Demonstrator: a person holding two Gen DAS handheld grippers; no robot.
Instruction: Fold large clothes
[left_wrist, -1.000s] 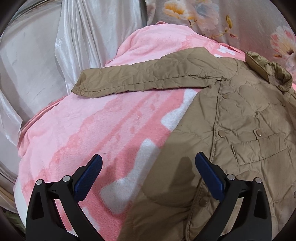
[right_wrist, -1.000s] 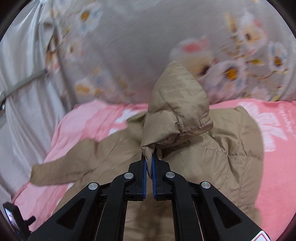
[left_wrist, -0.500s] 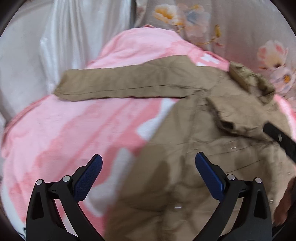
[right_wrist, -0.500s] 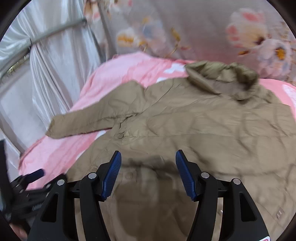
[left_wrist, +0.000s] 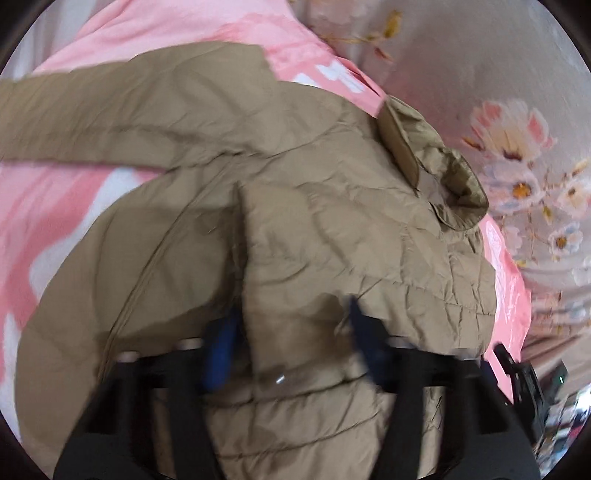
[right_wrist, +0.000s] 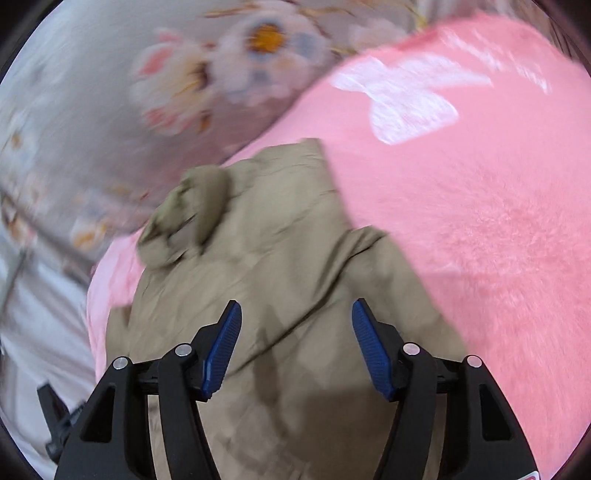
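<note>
A tan quilted jacket (left_wrist: 332, 236) lies spread on a pink blanket (left_wrist: 55, 206), with its collar (left_wrist: 436, 173) toward the floral cloth and one sleeve (left_wrist: 110, 110) stretched out to the left. A folded-over flap of the jacket sits between the fingers of my left gripper (left_wrist: 291, 347). Its jaws are closing around that flap, the picture is blurred, and a thin dark gap still shows beside the left pad (left_wrist: 221, 354). My right gripper (right_wrist: 295, 347) hovers over the jacket (right_wrist: 258, 258) near its right edge. Its jaws are apart, closing slightly, and grip nothing. The collar (right_wrist: 192, 218) lies bunched ahead of it.
The pink blanket (right_wrist: 480, 221), with white patches, covers the bed. A grey floral curtain (left_wrist: 498, 110) hangs behind it, and the floral curtain (right_wrist: 110, 110) also shows in the right wrist view. Black gear (left_wrist: 517, 373) pokes in at the lower right of the left wrist view.
My right gripper let go of the lifted jacket part, which dropped onto the jacket, then swung right and down. My left gripper moved onto the jacket and narrowed around a flap.
</note>
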